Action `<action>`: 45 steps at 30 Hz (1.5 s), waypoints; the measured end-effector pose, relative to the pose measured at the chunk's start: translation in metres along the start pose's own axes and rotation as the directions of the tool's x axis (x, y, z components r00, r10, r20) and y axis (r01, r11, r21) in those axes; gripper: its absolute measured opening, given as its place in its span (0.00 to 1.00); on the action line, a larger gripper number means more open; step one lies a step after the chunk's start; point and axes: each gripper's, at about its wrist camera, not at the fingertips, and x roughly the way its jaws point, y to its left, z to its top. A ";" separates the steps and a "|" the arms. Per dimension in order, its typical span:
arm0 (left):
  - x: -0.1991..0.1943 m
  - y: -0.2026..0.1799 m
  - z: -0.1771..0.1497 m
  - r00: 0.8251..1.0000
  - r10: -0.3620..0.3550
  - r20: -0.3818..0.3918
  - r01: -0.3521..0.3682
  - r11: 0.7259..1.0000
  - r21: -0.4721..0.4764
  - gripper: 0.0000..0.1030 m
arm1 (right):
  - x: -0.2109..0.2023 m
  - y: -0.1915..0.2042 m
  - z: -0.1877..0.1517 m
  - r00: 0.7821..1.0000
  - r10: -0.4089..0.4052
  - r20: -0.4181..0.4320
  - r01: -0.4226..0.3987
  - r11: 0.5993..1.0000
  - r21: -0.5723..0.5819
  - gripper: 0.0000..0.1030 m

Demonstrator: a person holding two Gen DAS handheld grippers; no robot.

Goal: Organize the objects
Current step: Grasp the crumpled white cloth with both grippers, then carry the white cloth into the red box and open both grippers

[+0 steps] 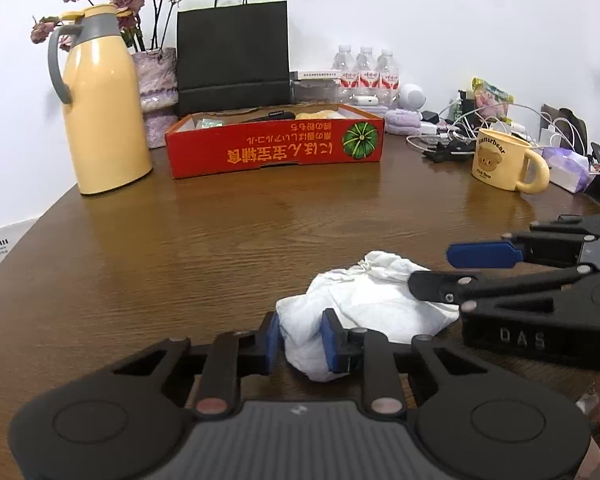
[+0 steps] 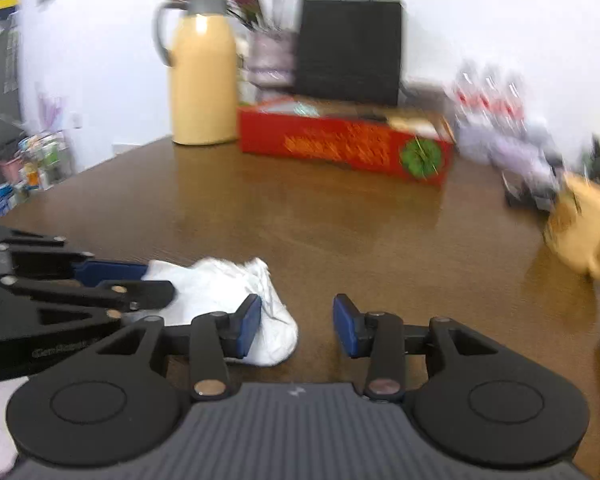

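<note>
Left tool [image 1: 300,342]: we see its blue pads pressed into the near end of the cloth [image 1: 364,312], jaws narrow, a fold of white fabric bunched between them.
Right tool [image 2: 296,326]: jaws stand moderately apart with bare desk between them; its left pad [image 2: 249,326] lies against the cloth's right end, the right pad clear of it. In the left wrist view this tool comes in from the right, one finger lying over the cloth.
Cloth: white, crumpled, resting on the desk [image 1: 220,232] at its near edge, between the two tools.
Desk: brown wood grain, glossy.
Box [image 1: 274,140]: red, shallow, open-topped, with yellow print and a green pumpkin picture, well beyond the cloth; a few small items lie inside, too small for us to name.
Jug [image 1: 100,100]: yellow with a grey handle, upright, just left of the box.
Vase [image 1: 158,88]: pale purple, holding dried roses, behind the jug.
Bag [image 1: 233,54]: black paper, upright behind the box.
Bottles [image 1: 365,68]: three, behind the box's right end.
Mug [image 1: 508,162]: yellow with a bear print, upright at far right, near a tangle of cables; the right wrist view is blurred there, so we think the yellow smear is the same mug.
</note>
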 end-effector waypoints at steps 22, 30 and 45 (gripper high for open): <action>-0.009 -0.009 0.004 0.996 0.081 -0.032 -0.084 0.993 -0.086 0.13 | -0.001 -0.023 -0.015 0.990 0.141 -0.014 -0.127 0.925 0.359 0.05; -0.015 0.021 0.057 0.996 -0.041 0.079 0.053 0.985 -0.164 0.10 | -0.006 -0.031 0.026 0.993 0.106 0.051 -0.117 0.941 0.317 0.05; 0.267 0.066 0.280 0.978 -0.194 -0.072 0.172 0.956 -0.237 0.13 | 0.220 -0.165 0.234 0.984 -0.152 -0.089 0.163 0.979 0.125 0.06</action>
